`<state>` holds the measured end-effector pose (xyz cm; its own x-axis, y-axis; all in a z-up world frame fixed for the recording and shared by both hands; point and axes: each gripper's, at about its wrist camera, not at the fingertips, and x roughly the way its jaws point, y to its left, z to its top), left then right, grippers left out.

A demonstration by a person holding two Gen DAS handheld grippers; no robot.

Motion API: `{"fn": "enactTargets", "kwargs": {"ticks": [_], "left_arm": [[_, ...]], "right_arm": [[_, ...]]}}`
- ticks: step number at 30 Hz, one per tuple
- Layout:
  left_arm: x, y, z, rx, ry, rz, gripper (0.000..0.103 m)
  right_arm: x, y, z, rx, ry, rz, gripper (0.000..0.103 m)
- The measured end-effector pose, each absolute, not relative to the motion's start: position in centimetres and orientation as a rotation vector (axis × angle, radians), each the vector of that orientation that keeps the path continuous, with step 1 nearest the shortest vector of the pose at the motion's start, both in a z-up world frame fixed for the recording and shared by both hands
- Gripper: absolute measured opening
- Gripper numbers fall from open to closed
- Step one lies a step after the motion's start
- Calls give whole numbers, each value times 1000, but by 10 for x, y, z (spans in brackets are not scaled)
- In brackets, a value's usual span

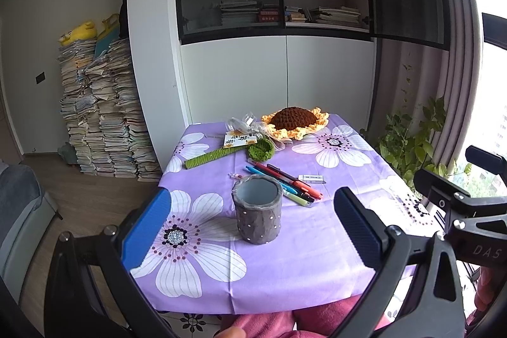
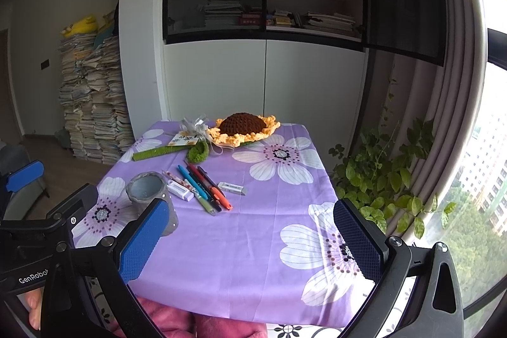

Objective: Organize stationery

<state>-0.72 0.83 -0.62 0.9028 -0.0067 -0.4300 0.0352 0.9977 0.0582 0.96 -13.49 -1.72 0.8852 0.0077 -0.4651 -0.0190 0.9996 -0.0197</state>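
Both tongs hang above the near edge of the bench (image 2: 221,258), which is draped in a purple cloth with big white flowers. The left tongs (image 1: 253,230) stand wide open and hold nothing, their blue pads framing a grey pen cup (image 1: 257,208) that stands upright and empty on the cloth. The right tongs (image 2: 253,239) are likewise spread wide and empty, over bare cloth to the right of the cup. Just behind the cup lies a loose cluster of pens (image 2: 204,187), red, blue, black and green, lying side by side and angled away from the camera. A white eraser (image 2: 233,188) rests just right of the pens, and another white eraser (image 2: 180,190) lies between them and the cup. At the far edge sits a crocheted sunflower (image 2: 244,129) with a green stem (image 2: 158,152) stretched leftward.
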Motion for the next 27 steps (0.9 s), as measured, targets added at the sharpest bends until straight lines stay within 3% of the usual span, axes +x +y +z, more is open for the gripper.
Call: {"fn": "enactTargets", "kwargs": {"ticks": [27], "left_arm": [[0, 8, -13, 73, 475, -31, 102]], "right_arm": [[6, -134, -10, -31, 488, 20, 103]]}}
